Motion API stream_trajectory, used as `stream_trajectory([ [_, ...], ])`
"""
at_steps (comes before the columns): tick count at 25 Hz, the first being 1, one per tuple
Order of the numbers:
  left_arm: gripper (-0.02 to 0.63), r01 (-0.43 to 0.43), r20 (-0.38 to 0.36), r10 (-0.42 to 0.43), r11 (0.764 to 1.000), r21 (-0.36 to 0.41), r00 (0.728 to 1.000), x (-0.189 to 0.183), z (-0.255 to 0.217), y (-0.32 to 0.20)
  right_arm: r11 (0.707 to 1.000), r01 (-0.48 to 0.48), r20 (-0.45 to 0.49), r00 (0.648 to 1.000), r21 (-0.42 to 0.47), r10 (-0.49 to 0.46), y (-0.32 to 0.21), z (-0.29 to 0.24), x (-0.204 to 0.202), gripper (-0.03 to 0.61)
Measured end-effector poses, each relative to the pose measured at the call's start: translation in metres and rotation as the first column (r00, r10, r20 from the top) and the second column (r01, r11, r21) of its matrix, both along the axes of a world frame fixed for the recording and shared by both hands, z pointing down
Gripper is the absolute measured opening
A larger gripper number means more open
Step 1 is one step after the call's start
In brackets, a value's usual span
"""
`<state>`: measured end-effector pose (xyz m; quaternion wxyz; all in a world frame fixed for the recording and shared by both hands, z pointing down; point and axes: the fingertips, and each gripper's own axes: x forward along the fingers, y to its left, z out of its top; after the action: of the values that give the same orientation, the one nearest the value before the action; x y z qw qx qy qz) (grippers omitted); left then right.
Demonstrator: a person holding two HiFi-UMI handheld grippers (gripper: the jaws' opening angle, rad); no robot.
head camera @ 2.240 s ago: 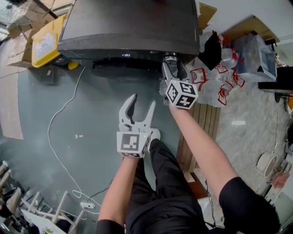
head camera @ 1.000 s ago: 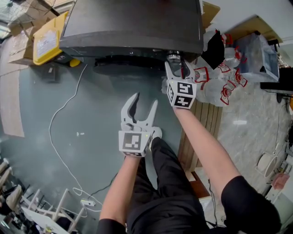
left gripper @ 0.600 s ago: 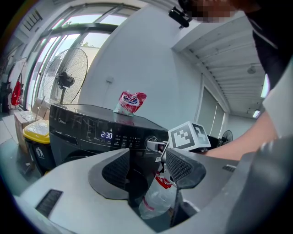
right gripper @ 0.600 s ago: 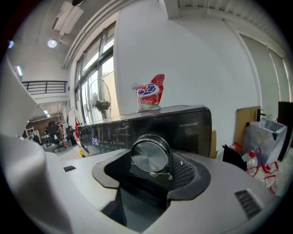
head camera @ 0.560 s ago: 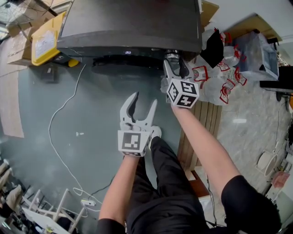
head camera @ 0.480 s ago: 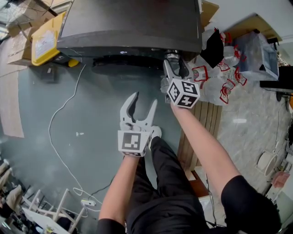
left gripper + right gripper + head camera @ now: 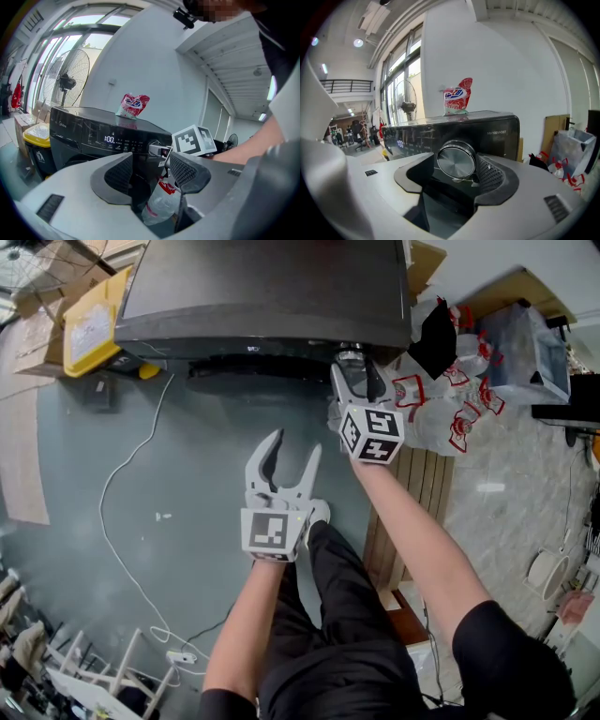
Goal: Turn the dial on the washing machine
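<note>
The black washing machine (image 7: 262, 296) stands ahead, its silver dial (image 7: 349, 357) at the right end of the control panel. My right gripper (image 7: 356, 371) is shut on the dial. In the right gripper view the dial (image 7: 456, 159) sits between the two jaws of the right gripper (image 7: 454, 174), and the ribbed right pad (image 7: 490, 172) presses its side. My left gripper (image 7: 292, 446) hangs open in mid-air in front of the machine, holding nothing. In the left gripper view, past the left gripper (image 7: 150, 171), the display (image 7: 108, 139) reads 1:00.
A red and white bag (image 7: 458, 96) stands on top of the machine. Several plastic bottles (image 7: 441, 418) with red labels lie to its right, above a wooden pallet (image 7: 412, 512). At the left are a yellow bin (image 7: 94, 324) and a white cable (image 7: 122, 484) across the floor.
The right gripper has rolled back and forth on the dial: its marker cube was tilted, then upright, then tilted again, and is a little straighter now. The left gripper has stayed still.
</note>
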<state>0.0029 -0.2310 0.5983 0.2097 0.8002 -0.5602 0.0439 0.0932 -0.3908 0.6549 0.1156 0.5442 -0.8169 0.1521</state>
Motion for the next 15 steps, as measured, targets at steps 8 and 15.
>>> stream_trajectory([
  [8, 0.224, 0.003, -0.001, -0.003, 1.000, -0.003, 1.000, 0.0011, -0.0002, 0.0022, 0.995, 0.075, -0.223, 0.973, 0.059, -0.060, 0.0042, -0.0025, -0.0055, 0.252],
  [15, 0.224, 0.007, 0.001, -0.007, 1.000, -0.007, 1.000, -0.0017, 0.0020, 0.0031, 0.997, 0.060, -0.245, 0.968, 0.053, -0.045, 0.0007, 0.0003, -0.0022, 0.244],
])
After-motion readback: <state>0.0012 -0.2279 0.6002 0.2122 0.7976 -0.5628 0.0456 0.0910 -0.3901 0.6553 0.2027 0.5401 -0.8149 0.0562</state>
